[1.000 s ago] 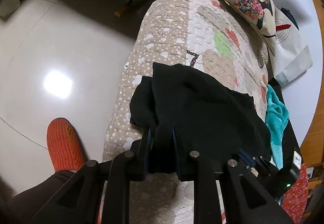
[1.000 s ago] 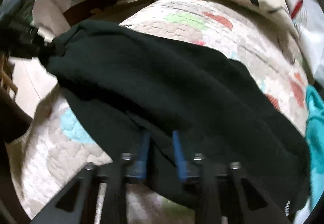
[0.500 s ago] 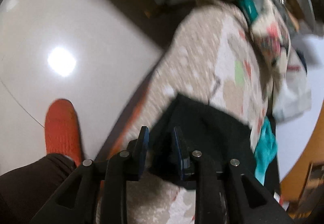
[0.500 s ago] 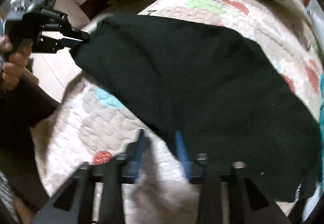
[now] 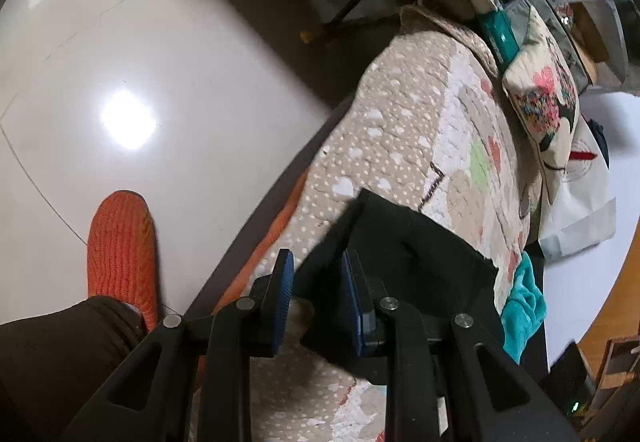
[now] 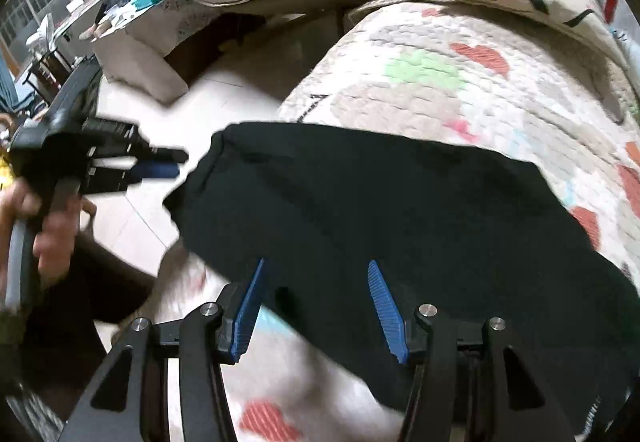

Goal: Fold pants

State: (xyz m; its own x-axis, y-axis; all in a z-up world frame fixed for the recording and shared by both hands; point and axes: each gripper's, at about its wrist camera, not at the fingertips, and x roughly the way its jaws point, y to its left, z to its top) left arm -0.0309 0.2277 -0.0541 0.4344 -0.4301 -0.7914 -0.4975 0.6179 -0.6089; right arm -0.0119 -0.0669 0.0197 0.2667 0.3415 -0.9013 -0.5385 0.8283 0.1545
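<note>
The black pants (image 6: 400, 210) lie folded on the heart-patterned quilt (image 6: 460, 82). They also show in the left wrist view (image 5: 412, 266), near the bed's edge. My left gripper (image 5: 317, 262) is open, its jaws apart just off the pants' left corner. From the right wrist view the left gripper (image 6: 168, 162) hovers clear of the cloth, held in a hand. My right gripper (image 6: 316, 270) is open wide, its blue fingers over the pants' near edge, holding nothing.
A floral pillow (image 5: 544, 102) and a white bag (image 5: 576, 194) lie at the bed's far end. A teal cloth (image 5: 520, 306) lies beside the pants. White tiled floor (image 5: 140, 62) and my orange slipper (image 5: 120, 246) are left of the bed.
Both grippers have let go of the pants and opened. The pants have dropped flat onto the quilt. Both grippers have drawn back from the cloth.
</note>
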